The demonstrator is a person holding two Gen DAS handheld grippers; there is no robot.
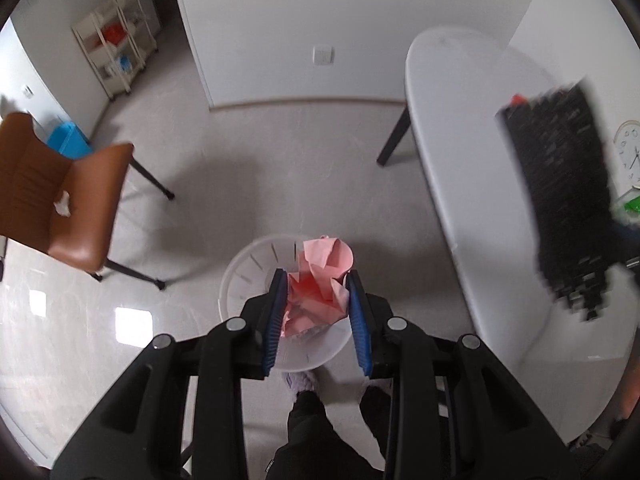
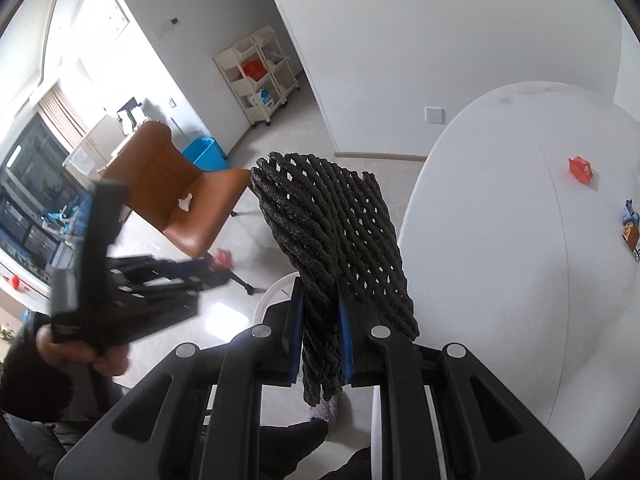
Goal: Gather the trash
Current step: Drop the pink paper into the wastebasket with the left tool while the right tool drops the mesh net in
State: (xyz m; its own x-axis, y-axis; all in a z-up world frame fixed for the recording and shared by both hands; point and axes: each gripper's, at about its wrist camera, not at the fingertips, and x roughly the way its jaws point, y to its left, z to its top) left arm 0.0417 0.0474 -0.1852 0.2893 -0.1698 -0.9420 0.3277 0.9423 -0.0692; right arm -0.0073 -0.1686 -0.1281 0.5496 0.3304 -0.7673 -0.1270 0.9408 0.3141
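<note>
My left gripper (image 1: 318,284) is shut on a crumpled pink paper (image 1: 320,284) and holds it right above the white trash bin (image 1: 244,268) on the floor. My right gripper (image 2: 320,292) is shut on a black foam net (image 2: 336,216) and holds it up beside the white table (image 2: 500,240); the net also shows blurred in the left wrist view (image 1: 568,188). The bin's rim (image 2: 276,292) shows just behind the right fingers. A white crumpled tissue (image 1: 63,204) lies on the brown chair (image 1: 76,200). A red wrapper (image 2: 580,169) and a blue wrapper (image 2: 631,228) lie on the table.
A white shelf cart (image 1: 116,48) stands at the far wall, a blue box (image 1: 68,142) behind the chair. A white clock (image 1: 630,152) and a green item (image 1: 632,204) sit at the table's right edge. The person's slippered feet (image 1: 300,384) stand by the bin.
</note>
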